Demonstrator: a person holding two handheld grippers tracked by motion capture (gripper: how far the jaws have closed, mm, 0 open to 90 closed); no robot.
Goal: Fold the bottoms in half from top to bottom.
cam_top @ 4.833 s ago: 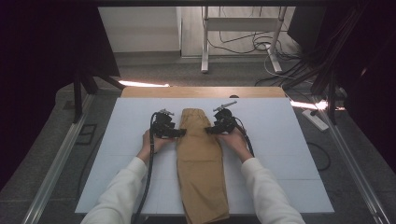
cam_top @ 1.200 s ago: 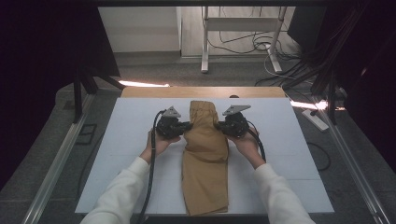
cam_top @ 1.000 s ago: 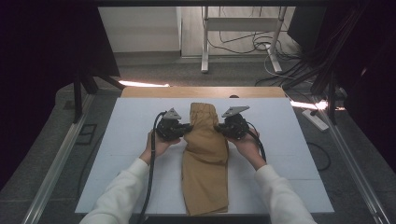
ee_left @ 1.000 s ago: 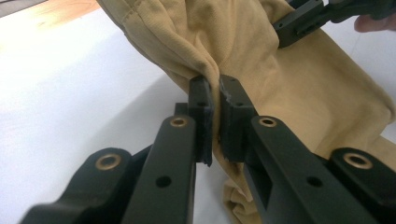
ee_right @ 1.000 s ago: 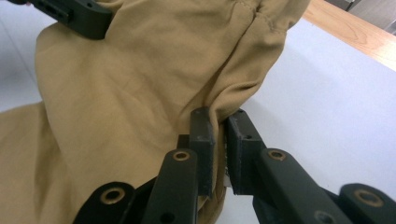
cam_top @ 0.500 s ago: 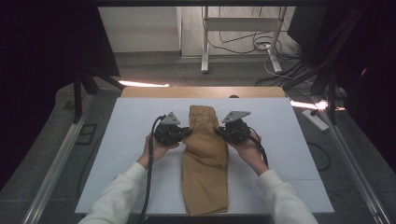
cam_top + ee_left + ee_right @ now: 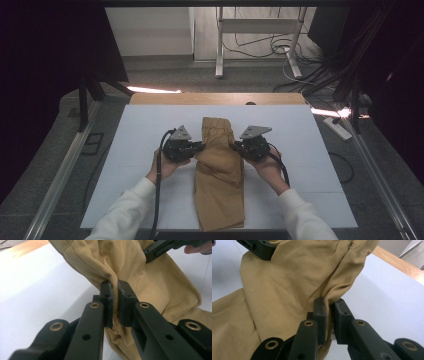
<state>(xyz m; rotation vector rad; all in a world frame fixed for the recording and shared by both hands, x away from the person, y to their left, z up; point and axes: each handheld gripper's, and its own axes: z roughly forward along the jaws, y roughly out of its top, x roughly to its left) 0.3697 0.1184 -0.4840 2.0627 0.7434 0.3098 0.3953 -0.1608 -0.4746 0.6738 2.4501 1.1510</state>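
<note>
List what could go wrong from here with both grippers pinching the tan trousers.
1. The left gripper pinches only a thin fold at the edge of the tan trousers; the cloth may slip out if pulled hard.
2. The right gripper also grips just a small edge fold, so uneven pulling might skew the fold.
3. The lower end of the trousers reaches the near edge of the white table; it may slide off.

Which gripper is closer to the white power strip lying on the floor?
The right. The right gripper pinches the tan trousers on the side toward the power strip; the left gripper pinches their opposite edge, farther from it.
</note>
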